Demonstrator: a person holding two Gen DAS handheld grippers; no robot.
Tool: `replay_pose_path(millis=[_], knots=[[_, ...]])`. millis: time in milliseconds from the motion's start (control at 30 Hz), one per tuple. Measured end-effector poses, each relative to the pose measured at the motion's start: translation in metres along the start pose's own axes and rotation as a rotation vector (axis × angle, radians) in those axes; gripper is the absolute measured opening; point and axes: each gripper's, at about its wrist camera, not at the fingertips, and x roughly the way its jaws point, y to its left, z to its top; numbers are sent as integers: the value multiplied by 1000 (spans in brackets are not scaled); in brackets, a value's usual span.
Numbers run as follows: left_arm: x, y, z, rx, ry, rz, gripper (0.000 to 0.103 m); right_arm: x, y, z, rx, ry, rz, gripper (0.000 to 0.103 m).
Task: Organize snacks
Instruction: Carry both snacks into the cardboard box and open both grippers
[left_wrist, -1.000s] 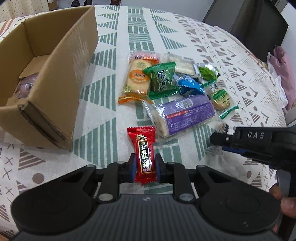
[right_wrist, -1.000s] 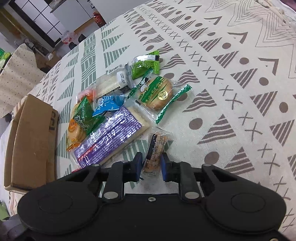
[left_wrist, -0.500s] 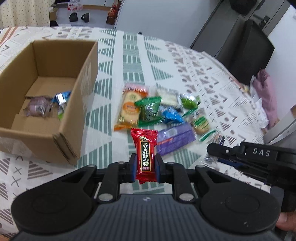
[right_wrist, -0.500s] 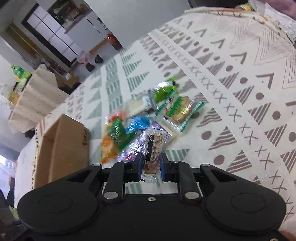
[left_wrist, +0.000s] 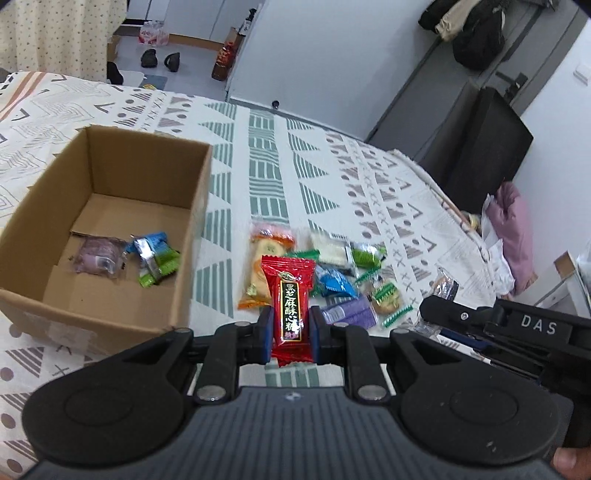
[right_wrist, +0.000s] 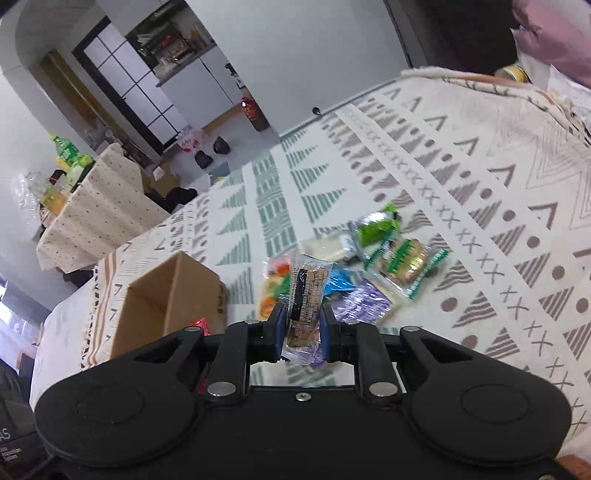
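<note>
Two grippers aloft, left gripper (left_wrist: 288, 332) jaws clamping red candy (left_wrist: 289, 295), right gripper (right_wrist: 301, 332) jaws pinching clear-wrapped bar (right_wrist: 306, 295) (cardboard box (left_wrist: 192, 236) open-topped).

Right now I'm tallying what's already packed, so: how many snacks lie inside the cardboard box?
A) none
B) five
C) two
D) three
D: the left wrist view shows three wrapped snacks on the floor of the cardboard box: a purple packet, a blue packet and a green packet.
</note>
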Motion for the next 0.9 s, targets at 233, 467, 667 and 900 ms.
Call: replay_pose_path(millis=[233,467,667,900], knots=[[-19,16,16,-51,-58,-18,18,1,31,1,-45,-19,24,19],[-29,36,28,-97,-97,-8,18,9,65,1,-96,-30,54,19],[-35,61,40,-152,-118,-1,18,20,92,-1,-125,-22,91,19],[-39,93,50,-224,-144,34,18,38,118,-6,-152,3,142,19]])
